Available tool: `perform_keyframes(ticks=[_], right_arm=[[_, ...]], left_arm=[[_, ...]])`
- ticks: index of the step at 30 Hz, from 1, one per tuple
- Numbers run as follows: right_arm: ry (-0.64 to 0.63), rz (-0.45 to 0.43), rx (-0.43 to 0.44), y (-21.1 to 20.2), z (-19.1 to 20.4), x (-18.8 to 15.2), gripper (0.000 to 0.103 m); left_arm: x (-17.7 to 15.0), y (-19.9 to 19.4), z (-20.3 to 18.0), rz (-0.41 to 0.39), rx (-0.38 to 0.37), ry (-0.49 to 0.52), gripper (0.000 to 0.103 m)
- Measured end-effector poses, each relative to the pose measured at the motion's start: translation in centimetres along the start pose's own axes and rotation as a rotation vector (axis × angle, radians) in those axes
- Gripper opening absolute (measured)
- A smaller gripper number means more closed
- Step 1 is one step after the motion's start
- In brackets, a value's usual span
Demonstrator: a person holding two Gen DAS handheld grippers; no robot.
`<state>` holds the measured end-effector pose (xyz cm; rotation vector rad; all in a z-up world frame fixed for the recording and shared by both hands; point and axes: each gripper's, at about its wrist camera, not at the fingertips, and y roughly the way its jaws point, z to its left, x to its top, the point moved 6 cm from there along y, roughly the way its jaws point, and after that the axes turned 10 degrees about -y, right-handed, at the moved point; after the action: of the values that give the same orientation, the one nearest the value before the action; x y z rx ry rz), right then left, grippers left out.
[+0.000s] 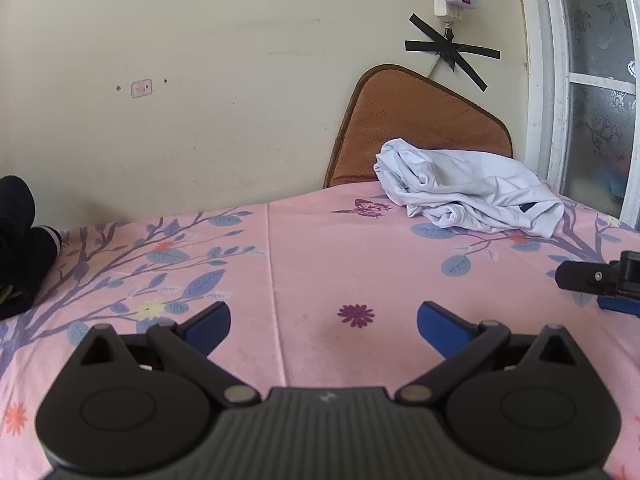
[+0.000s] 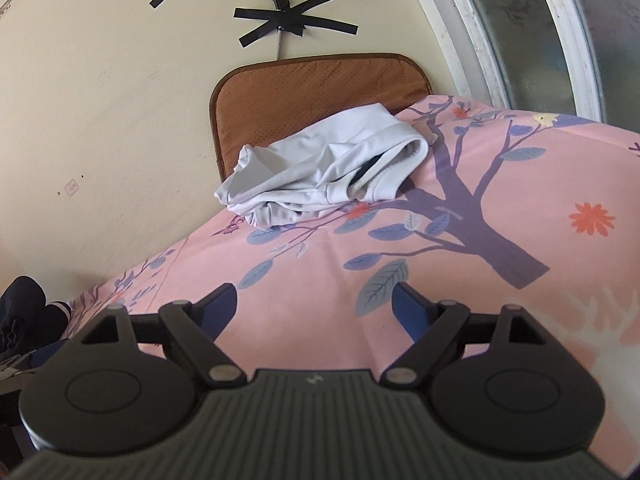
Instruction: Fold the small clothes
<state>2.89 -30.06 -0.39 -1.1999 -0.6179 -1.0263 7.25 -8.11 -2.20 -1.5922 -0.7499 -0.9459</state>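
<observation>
A crumpled white garment (image 1: 468, 196) lies on the pink floral sheet (image 1: 320, 248) at the far right, against a brown cushion; it also shows in the right wrist view (image 2: 324, 168). My left gripper (image 1: 324, 320) is open and empty, low over the sheet, well short of the garment. My right gripper (image 2: 314, 304) is open and empty, also short of the garment. The tip of the right gripper (image 1: 600, 280) shows at the right edge of the left wrist view.
A brown cushion (image 1: 416, 120) leans on the wall behind the garment. Dark clothes (image 1: 20, 240) lie at the far left edge of the bed; they also show in the right wrist view (image 2: 28, 312). A window frame (image 1: 560, 80) stands at the right.
</observation>
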Motion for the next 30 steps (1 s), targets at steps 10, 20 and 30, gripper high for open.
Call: perform_keyframes(ticks=[10,20,30], right_arm=[[-0.015,0.006,-0.014,0.1,0.1,0.0,0.090],[-0.008,0.001,-0.016,0.0,0.0,0.0,0.090],[-0.030,-0.001,-0.024,-0.4,0.4,-0.2,0.090]], left_arm=[[-0.1,0.8,1.6,0.071,-0.018,-0.104,0.103],[-0.1,0.9,2.4,0.079,0.021,-0.137,0.103],[0.0,0.4,1.8,0.043,0.065,-0.071,0.103]])
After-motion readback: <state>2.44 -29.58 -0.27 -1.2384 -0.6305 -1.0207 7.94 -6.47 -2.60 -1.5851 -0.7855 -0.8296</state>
